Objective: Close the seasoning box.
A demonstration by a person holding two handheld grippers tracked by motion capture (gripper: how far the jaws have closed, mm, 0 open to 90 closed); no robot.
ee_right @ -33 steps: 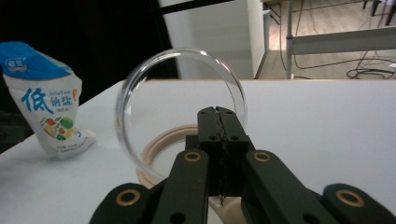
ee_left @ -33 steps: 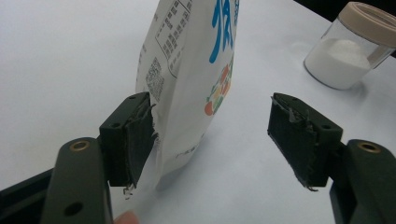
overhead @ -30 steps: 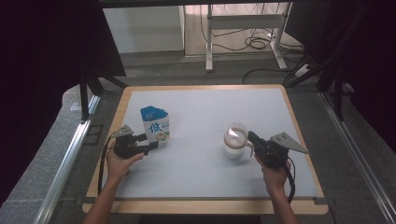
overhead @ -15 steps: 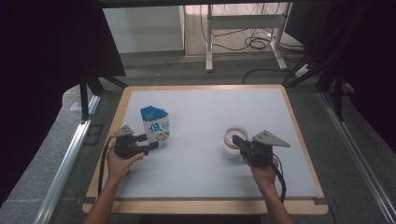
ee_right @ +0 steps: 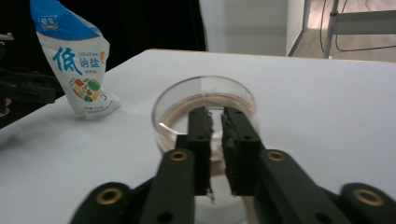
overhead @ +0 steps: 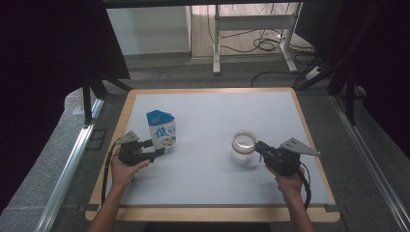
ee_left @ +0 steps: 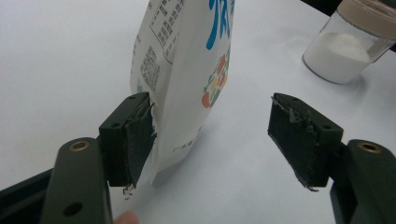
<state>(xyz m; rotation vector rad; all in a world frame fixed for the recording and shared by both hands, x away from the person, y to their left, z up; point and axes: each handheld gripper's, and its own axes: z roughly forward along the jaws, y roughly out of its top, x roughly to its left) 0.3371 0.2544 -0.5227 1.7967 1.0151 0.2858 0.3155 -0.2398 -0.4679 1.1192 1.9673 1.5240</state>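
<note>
A white and blue pouch (overhead: 161,130) (ee_left: 187,70) (ee_right: 77,70) stands upright at the left of the white table (overhead: 212,193). My left gripper (overhead: 162,150) (ee_left: 212,135) is open around its lower corner; one pad (ee_left: 135,140) touches the pouch's edge, the other stands well clear. A clear jar (overhead: 243,145) (ee_left: 345,46) (ee_right: 205,93) with a beige collar and white powder stands upright at the right. My right gripper (overhead: 258,145) (ee_right: 215,114) is at the jar's near side. Its jaws have just been opening and stand a narrow slit apart, nothing visible between them.
The white mat lies on a wood-edged table (overhead: 309,140). Behind it on the floor stand a metal frame (overhead: 251,43) and loose cables (overhead: 266,46). Dark curtains (overhead: 48,58) hang at both sides. A bare stretch of mat separates pouch and jar.
The jar was tilted and blurred at the right gripper a second ago; now it stands upright. The right hand shifted left, then back right. The left hand stayed put.
</note>
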